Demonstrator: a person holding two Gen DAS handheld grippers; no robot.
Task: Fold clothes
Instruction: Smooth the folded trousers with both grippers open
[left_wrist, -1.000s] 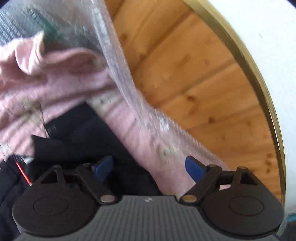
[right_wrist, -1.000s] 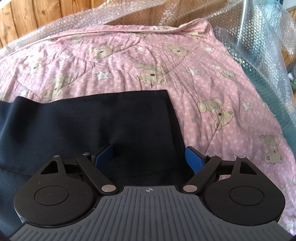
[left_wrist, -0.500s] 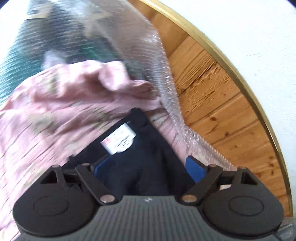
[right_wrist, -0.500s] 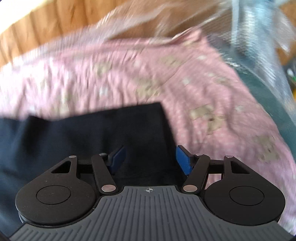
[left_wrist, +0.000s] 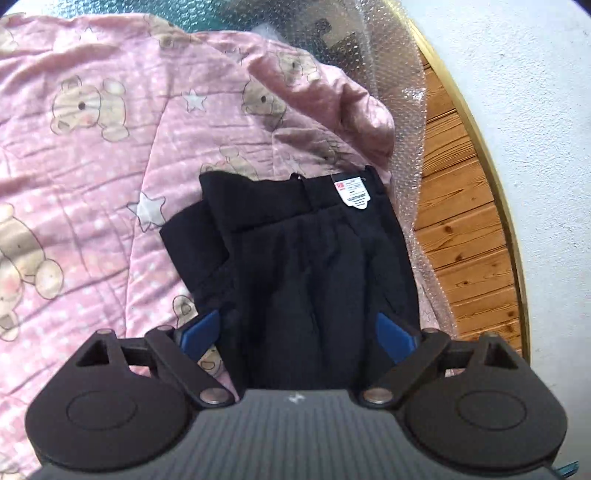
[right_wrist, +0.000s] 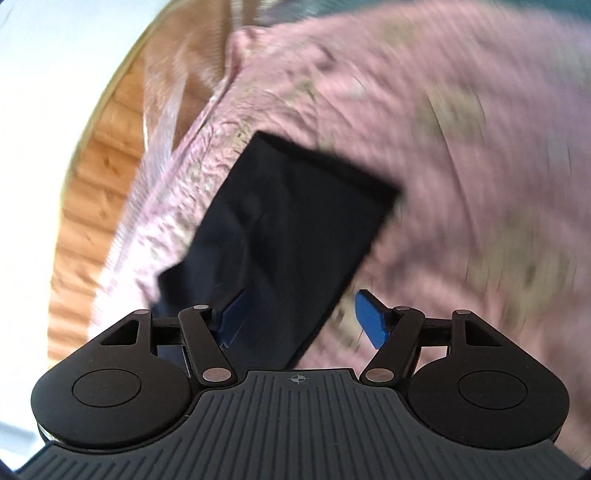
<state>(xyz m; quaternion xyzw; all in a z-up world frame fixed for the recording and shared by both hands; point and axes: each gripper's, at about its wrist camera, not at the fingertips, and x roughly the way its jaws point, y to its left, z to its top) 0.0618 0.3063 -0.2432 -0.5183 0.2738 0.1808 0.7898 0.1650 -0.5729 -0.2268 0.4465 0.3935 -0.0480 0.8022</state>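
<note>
Nearby, bubble wrap (left_wrist: 402, 122) beside black garment (left_wrist: 314, 258) on pink teddy-bear blanket (left_wrist: 92, 155).

Under me lies a pink teddy-bear quilt (left_wrist: 92, 155), bubble wrap (left_wrist: 399, 85) along its edge. Beyond it I see a knotty wood floor (left_wrist: 461, 240) meeting a white wall (left_wrist: 535, 110).

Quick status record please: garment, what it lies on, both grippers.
garment: black trousers, folded, white tag at waistband
surface: pink bear-print quilt, bubble wrap at its edge
left gripper: jaws wide, over the trousers, not gripping
right gripper: jaws opening, trousers edge between them, view blurred
</note>
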